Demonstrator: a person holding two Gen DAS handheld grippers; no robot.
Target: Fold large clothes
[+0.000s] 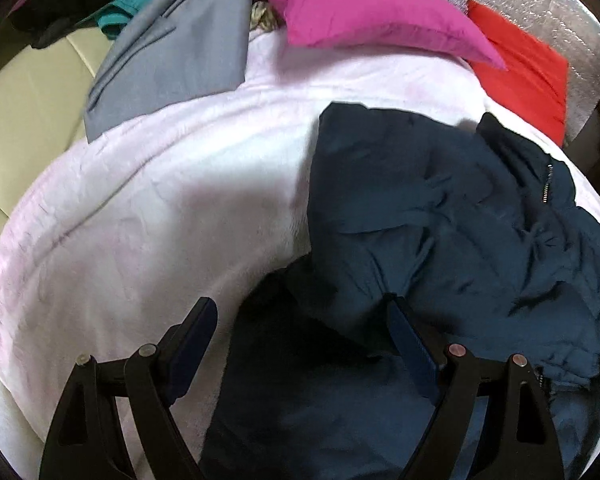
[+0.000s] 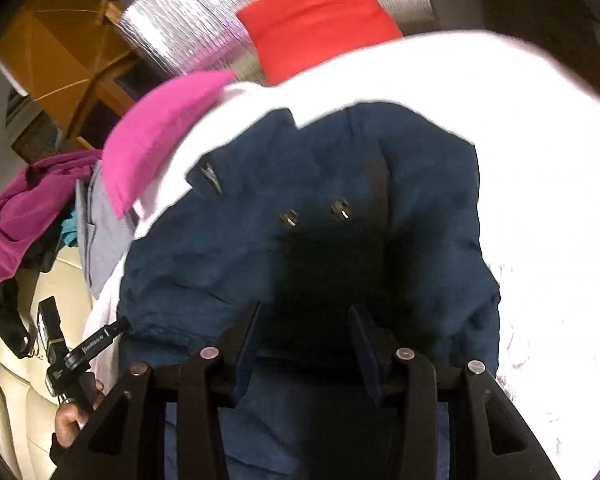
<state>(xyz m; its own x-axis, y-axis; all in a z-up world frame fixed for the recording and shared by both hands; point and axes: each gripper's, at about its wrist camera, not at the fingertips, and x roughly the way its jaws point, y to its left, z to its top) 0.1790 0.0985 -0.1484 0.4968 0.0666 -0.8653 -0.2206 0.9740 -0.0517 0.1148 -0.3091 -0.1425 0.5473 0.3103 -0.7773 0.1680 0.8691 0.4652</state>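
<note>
The left gripper (image 1: 302,316) has its jaws wide apart and holds nothing; it hangs over the near edge of a dark blue jacket (image 1: 440,216), with one finger above the jacket and the other above the white blanket (image 1: 140,220). The right gripper (image 2: 304,320) has its jaws partly apart, and no cloth is between the pads, so it grips nothing; it points down at the shaded middle of the same jacket (image 2: 228,248).

The jacket lies crumpled on the blanket, with two metal snaps (image 2: 314,212) and a zipper (image 1: 547,184) showing (the picture is a little blurred here). Beyond the jacket, a pink pillow (image 1: 364,4) rests on the far edge of the blanket, with a red cloth (image 1: 520,76) beside it on a silver quilted sheet (image 1: 540,4). A grey garment (image 1: 172,56) lies next to the pillow. In the right wrist view a hand (image 2: 70,416) holds the left gripper's handle beside a cream sofa (image 2: 16,396).
</note>
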